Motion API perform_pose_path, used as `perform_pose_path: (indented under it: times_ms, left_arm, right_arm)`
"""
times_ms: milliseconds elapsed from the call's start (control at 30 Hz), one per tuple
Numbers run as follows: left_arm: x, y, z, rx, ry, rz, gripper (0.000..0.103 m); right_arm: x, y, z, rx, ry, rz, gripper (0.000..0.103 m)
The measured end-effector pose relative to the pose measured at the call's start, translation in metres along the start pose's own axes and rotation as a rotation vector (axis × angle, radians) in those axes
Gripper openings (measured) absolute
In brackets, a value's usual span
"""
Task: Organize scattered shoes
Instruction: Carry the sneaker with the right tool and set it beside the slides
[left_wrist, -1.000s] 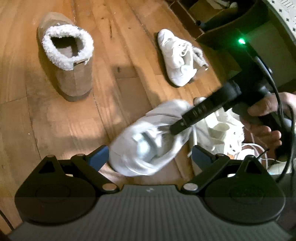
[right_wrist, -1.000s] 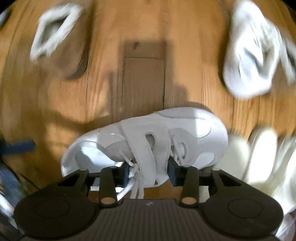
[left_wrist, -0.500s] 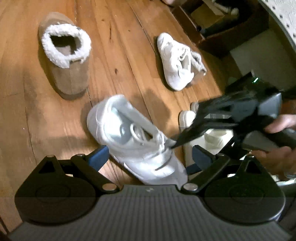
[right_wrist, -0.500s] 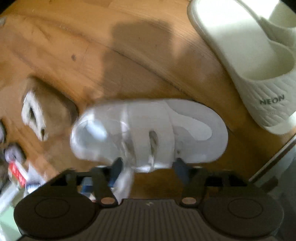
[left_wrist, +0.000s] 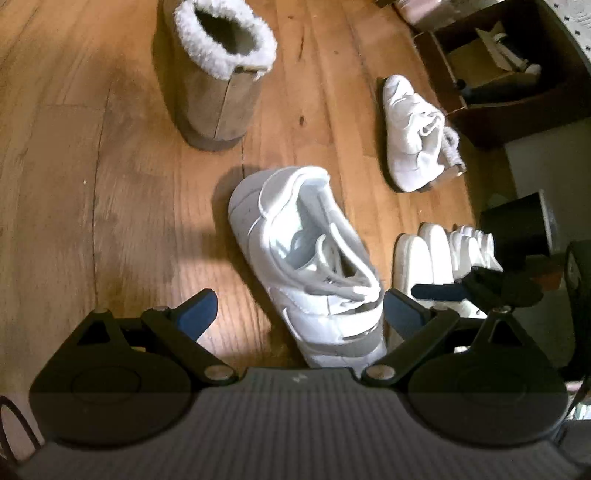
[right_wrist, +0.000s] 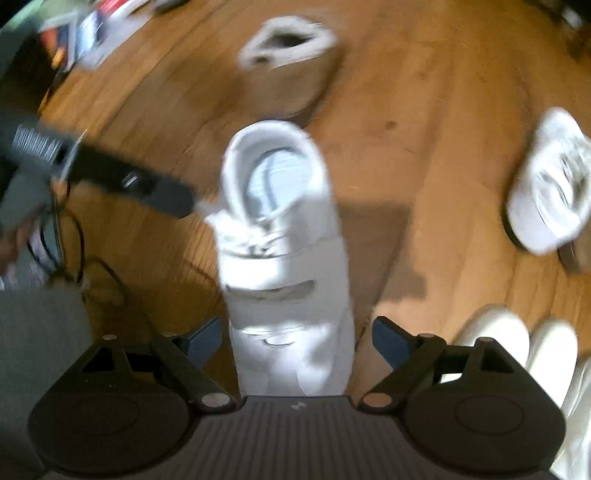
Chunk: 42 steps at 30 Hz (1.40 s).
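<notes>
The white strap sneaker (right_wrist: 284, 254) lies on the wooden floor (left_wrist: 92, 184), sole down, its heel opening toward the top of the right wrist view and its toe between the fingers of the right tool (right_wrist: 295, 341). That tool's jaws have just been opening and now stand spread, their blue pads clear of the shoe on both sides.

In the left wrist view the same sneaker runs diagonally from the frame's middle down to the lower centre, toe end near the camera. The left tool (left_wrist: 301, 308) is spread wide too, with the shoe's toe part lying between its fingers, closer to the right one, and no pad pressing on it.

A tan boot with white fleece lining (left_wrist: 221, 74) stands upright at the top of that frame, well apart from the sneaker. A second white sneaker (left_wrist: 417, 136) lies at upper right, beside an open cardboard box (left_wrist: 491, 74). A pair of white slides (left_wrist: 436, 258) sits just right of the strap sneaker, side by side.
</notes>
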<state>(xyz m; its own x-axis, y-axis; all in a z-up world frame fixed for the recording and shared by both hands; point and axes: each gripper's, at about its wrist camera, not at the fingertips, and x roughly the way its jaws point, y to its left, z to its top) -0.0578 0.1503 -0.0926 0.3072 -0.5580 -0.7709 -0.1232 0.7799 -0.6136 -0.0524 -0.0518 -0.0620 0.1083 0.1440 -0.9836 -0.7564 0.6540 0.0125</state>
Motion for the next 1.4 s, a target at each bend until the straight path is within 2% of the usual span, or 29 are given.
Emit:
perform_pose_path:
  times_ms: [67, 133, 233, 333, 467, 633, 733, 867, 933, 1133, 1300, 1400]
  left_arm:
    - [0.001, -0.001, -0.003, -0.007, -0.001, 0.006, 0.098]
    - [0.001, 0.000, -0.005, -0.020, -0.011, 0.016, 0.098]
    - [-0.001, 0.002, -0.005, -0.027, -0.028, 0.039, 0.098]
    - [-0.002, 0.004, -0.003, -0.023, -0.039, 0.075, 0.098]
    - [-0.004, 0.010, -0.002, -0.036, -0.050, 0.114, 0.098]
    - [-0.003, 0.004, -0.001, -0.011, -0.054, 0.132, 0.098]
    - [0.002, -0.005, 0.000, 0.020, -0.040, 0.127, 0.098]
    - [0.014, -0.020, -0.003, 0.066, -0.014, 0.112, 0.098]
    - [0.018, -0.028, -0.005, 0.084, -0.005, 0.108, 0.098]
    - [0.028, -0.048, -0.007, 0.127, 0.012, 0.114, 0.098]
    - [0.037, -0.072, -0.005, 0.208, 0.017, 0.120, 0.098]
    - [0.040, -0.096, 0.005, 0.291, -0.015, 0.136, 0.098]
  right_arm:
    - [0.009, 0.008, 0.006, -0.052, 0.000, -0.024, 0.089]
    - [0.018, 0.009, 0.012, -0.050, -0.002, -0.015, 0.089]
    - [0.034, 0.011, 0.023, -0.017, 0.005, 0.001, 0.089]
    - [0.048, 0.011, 0.029, 0.070, 0.003, -0.006, 0.093]
    - [0.044, 0.006, 0.028, 0.148, -0.005, -0.004, 0.080]
    - [0.029, -0.018, 0.012, 0.388, 0.097, -0.021, 0.078]
    - [0.016, -0.025, -0.004, 0.477, 0.116, -0.043, 0.078]
    - [-0.001, -0.044, -0.025, 0.660, 0.106, -0.060, 0.086]
    - [-0.006, -0.061, -0.034, 0.741, 0.058, -0.038, 0.090]
    - [-0.022, -0.068, -0.035, 0.705, -0.011, -0.009, 0.092]
    - [-0.044, -0.075, -0.012, 0.615, -0.089, -0.034, 0.092]
    - [-0.061, -0.086, -0.006, 0.570, -0.147, -0.055, 0.092]
